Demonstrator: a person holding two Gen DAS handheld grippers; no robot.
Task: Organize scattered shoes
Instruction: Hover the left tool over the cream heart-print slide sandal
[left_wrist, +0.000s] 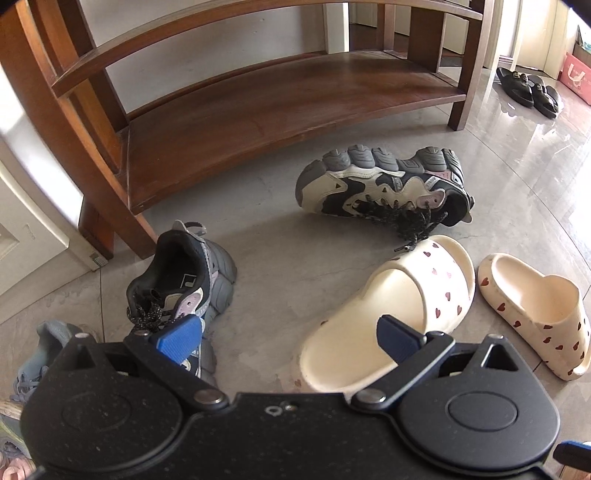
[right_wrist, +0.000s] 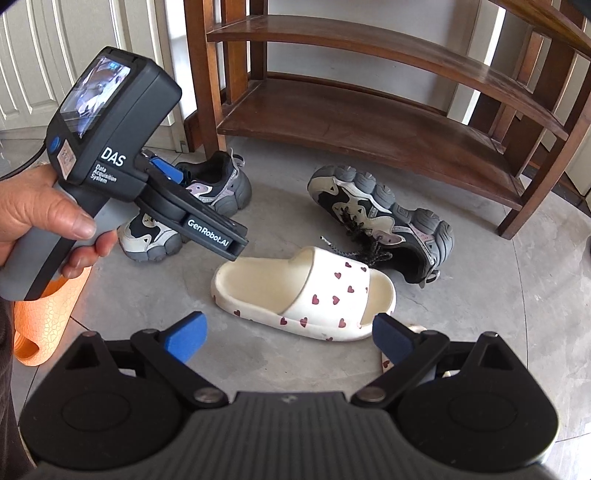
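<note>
Two black-and-cream chunky sneakers lie on the grey floor: one upright (left_wrist: 184, 280) at left, one tipped on its side (left_wrist: 384, 184) near the wooden shoe rack (left_wrist: 280, 110). Two cream slides with red hearts lie at right, one (left_wrist: 391, 314) close, one (left_wrist: 532, 314) farther right. My left gripper (left_wrist: 288, 339) is open and empty, hovering between the upright sneaker and the near slide. My right gripper (right_wrist: 291, 338) is open and empty just above the near slide (right_wrist: 306, 291). The right wrist view shows the left gripper's fingers (right_wrist: 166, 168) over the upright sneaker (right_wrist: 207, 199).
The rack's lower shelf (right_wrist: 354, 122) holds nothing. An orange slide (right_wrist: 44, 325) lies at left. A light blue sneaker (left_wrist: 40, 354) sits at lower left. Black sandals (left_wrist: 528, 88) and a pink box (left_wrist: 576, 77) are at far right. White doors (right_wrist: 55, 55) stand left of the rack.
</note>
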